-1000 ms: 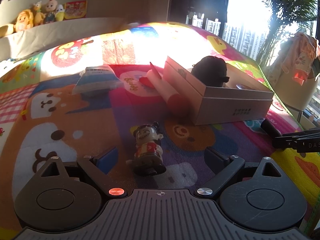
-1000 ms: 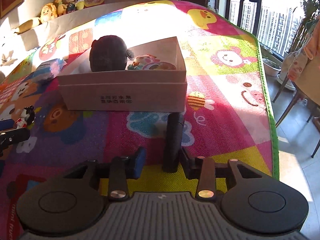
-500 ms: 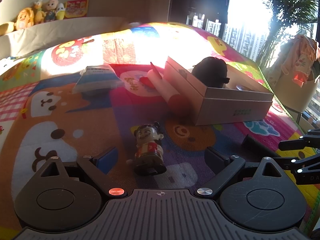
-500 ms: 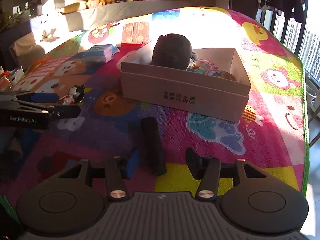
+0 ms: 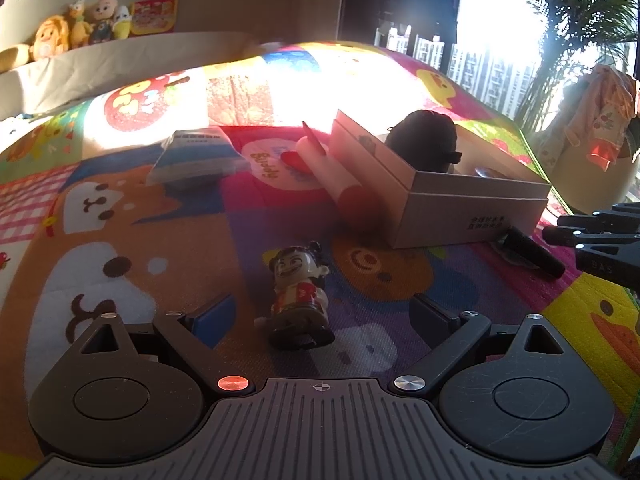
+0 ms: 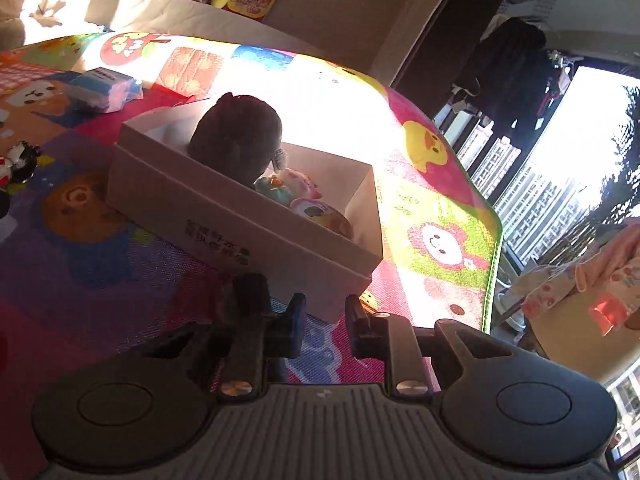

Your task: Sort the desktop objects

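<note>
A small figurine (image 5: pixel 300 296) with a dark-haired head and red outfit stands on the colourful play mat, between the open fingers of my left gripper (image 5: pixel 324 316). A white cardboard box (image 5: pixel 440 200) holds a dark plush toy (image 5: pixel 424 144) and, in the right wrist view, small colourful toys (image 6: pixel 304 200). A black cylinder (image 5: pixel 532 252) lies on the mat by the box's near corner. My right gripper (image 6: pixel 324 320) is open and empty, tilted, with the cylinder (image 6: pixel 250 300) just outside its left finger. The box also shows in the right wrist view (image 6: pixel 224 216).
A blue-and-white tissue pack (image 5: pixel 196 156) and a red-and-white tube (image 5: pixel 328 172) lie on the mat left of the box. Plush toys (image 5: pixel 80 28) line a ledge at the back. The mat's edge (image 6: pixel 496 248) drops off to the right, toward a window.
My right gripper has swung and tilted toward the box; the black cylinder, between its fingers a second ago, now lies outside the left finger. The left gripper and figurine have not moved.
</note>
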